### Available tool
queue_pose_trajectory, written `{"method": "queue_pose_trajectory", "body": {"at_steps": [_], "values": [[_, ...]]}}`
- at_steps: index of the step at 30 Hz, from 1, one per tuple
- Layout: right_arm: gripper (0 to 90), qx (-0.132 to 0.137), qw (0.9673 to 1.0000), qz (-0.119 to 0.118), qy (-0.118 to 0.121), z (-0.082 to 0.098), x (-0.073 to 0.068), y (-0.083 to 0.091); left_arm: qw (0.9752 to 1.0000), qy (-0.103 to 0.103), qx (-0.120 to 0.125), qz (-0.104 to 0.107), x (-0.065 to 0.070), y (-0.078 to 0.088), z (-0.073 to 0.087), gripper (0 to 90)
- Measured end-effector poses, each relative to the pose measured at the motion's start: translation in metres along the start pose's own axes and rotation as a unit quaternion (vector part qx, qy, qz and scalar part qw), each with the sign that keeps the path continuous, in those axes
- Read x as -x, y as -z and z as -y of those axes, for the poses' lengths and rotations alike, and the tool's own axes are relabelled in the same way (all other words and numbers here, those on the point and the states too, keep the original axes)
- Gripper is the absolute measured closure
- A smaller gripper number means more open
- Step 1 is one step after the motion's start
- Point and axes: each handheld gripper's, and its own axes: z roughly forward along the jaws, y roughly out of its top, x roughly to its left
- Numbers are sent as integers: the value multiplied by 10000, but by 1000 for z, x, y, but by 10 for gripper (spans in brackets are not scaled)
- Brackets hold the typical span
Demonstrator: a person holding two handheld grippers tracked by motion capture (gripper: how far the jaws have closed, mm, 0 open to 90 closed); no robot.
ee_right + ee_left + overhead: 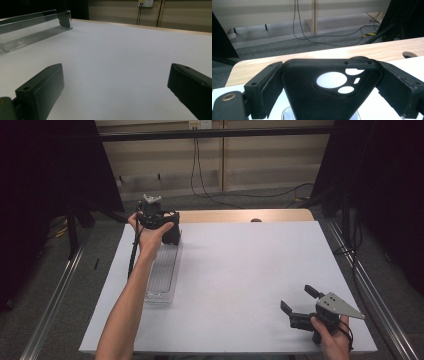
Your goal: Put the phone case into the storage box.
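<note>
phone case (312, 100): matt blk rubbery | tray (162, 270): clear glossy plastic | table (240, 216): wood

Setting: recording lab or test bay. Wooden table (240, 215) under white sheet (240, 280); black curtains (50, 170) flanking the table; loose cables (210, 190) on grey floor behind it; wall socket (145, 3) beyond.

Both forearms are bare, no sleeves in sight. Each claw is black, with thick blocky jaws dotted by small screw holes. The left claw (170, 231) trails a dark cable; the right claw (298, 299) carries a grey three-cornered plate.
</note>
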Motion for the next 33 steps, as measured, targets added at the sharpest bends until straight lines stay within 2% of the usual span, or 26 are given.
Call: {"method": "queue_pose_trajectory", "body": {"at_steps": [16, 22, 28, 31, 33], "values": [[1, 7, 10000, -20, 7, 0, 0, 0, 10000, -20, 52, 26, -1, -4, 0, 96], [1, 9, 10000, -17, 15, 0, 1, 1, 9997, 54, 175, 142, -4, -3, -2, 63], [1, 13, 10000, -11, 9, 0, 0, 0, 9991, 63, 376, 161, -3, -1, -4, 44], [1, 13, 10000, -19, 32, 0, 1, 1, 9990, 74, 400, 171, -5, 0, -4, 40], [1, 10, 10000, -21, 21, 0, 1, 1, 9986, 89, 457, 258, -7, 0, -5, 29]]}}
